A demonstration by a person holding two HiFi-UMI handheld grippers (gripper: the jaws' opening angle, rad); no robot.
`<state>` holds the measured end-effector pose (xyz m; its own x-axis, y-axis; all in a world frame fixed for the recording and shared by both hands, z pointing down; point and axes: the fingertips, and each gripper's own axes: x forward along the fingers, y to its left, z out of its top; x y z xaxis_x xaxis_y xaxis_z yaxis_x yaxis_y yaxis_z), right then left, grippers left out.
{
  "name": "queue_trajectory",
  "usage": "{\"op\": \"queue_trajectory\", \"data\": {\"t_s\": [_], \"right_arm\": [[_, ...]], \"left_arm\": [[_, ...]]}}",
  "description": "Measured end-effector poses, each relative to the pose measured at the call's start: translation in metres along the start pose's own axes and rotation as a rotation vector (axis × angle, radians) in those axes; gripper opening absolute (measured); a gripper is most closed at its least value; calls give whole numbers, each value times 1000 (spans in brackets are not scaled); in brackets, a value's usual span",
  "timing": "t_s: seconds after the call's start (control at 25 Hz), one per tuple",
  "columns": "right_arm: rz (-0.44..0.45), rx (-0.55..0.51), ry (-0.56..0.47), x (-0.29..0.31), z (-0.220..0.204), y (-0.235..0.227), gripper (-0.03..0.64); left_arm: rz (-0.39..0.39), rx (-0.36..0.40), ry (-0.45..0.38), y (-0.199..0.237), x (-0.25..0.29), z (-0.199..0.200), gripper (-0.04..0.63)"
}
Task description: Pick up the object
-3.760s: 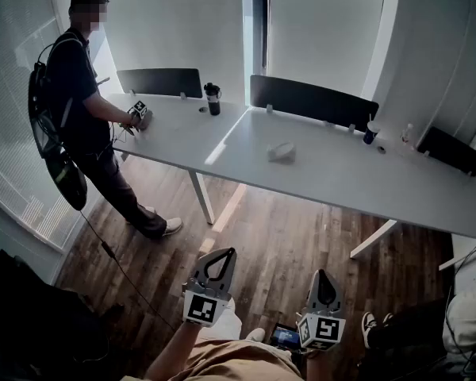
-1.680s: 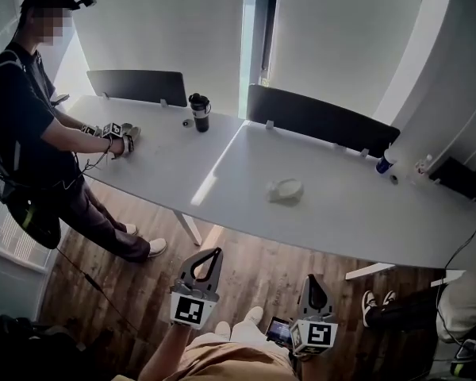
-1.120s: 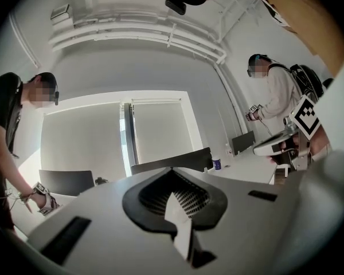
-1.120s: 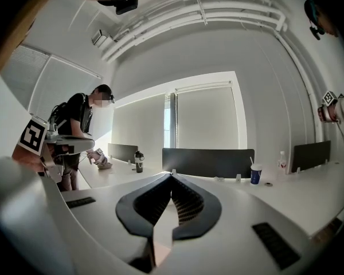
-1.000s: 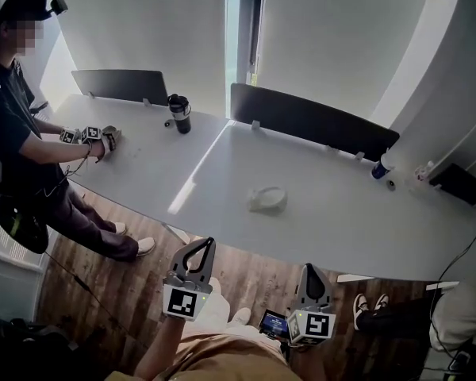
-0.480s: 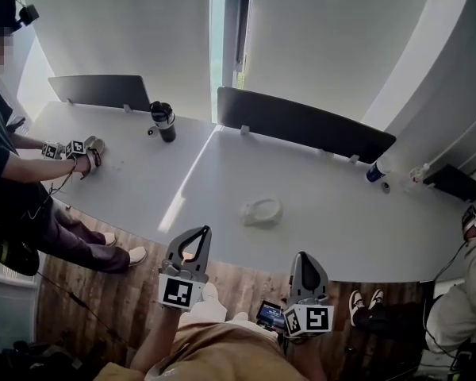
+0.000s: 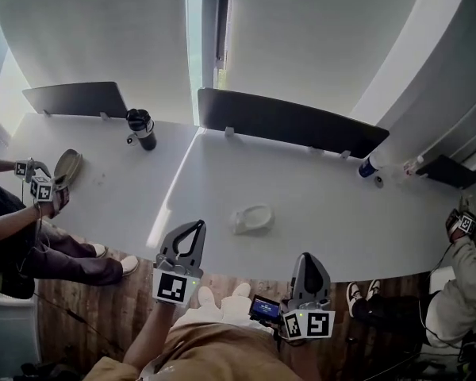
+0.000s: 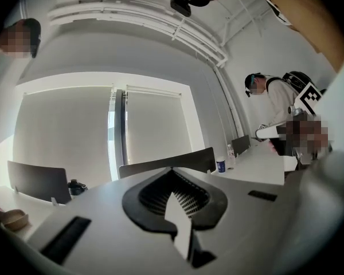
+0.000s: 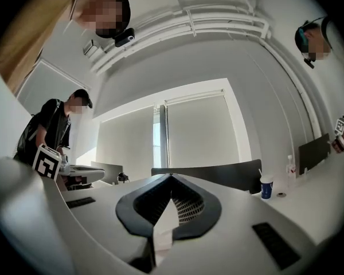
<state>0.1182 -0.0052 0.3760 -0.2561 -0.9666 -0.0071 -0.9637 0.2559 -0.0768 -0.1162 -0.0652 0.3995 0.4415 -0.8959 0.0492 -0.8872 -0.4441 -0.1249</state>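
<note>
The worktop (image 7: 325, 213) has come much closer over the last few seconds. It stood well ahead across the wooden floor (image 7: 87, 308), and now its near edge lies right at the tips of both tools, so the walk-up looks about done. The pale object (image 7: 251, 218), the thing to be picked up, rests on the worktop near that edge, ahead of and between the two tools. It sits a little nearer the left tool (image 7: 195, 230), off to that tool's right, than the right tool (image 7: 305, 262), from which it lies ahead and to the left. Neither tool touches it. Both tools are held level, and each tool's own view shows its jaws pressed together with nothing between them. In those views the object is hidden below the tool's body. Only the far chairs (image 7: 285, 121), a dark bottle (image 7: 140, 127) well off to the left of the left tool, and a cup (image 7: 367, 167) far ahead and right of the right tool show. For the task, the approach seems over but the grasp has not begun. One tool would first have to spread its jaws, then dip toward the object. The object looks low and light, so a careful grip at its rim seems called for, though its exact form is hard to tell from here.
</note>
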Motion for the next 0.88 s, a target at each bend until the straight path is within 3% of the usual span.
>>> {"op": "queue_trajectory", "data": {"t_s": [0.16,0.36,0.56,0.88], "right_arm": [[13,40,13,18,-7,-13,8],[48,44,3,36,-1,-30,8],[100,107,-14,42,3,-50,8],[71,71,77,67,-20,-64,8]], "left_arm": [[-6,32,6,-13,22,-4,6],[8,-2,33,-26,45,-6,6],[32,12,32,-37,60,4,6],[42,21,25,-37,81,7,6]]}}
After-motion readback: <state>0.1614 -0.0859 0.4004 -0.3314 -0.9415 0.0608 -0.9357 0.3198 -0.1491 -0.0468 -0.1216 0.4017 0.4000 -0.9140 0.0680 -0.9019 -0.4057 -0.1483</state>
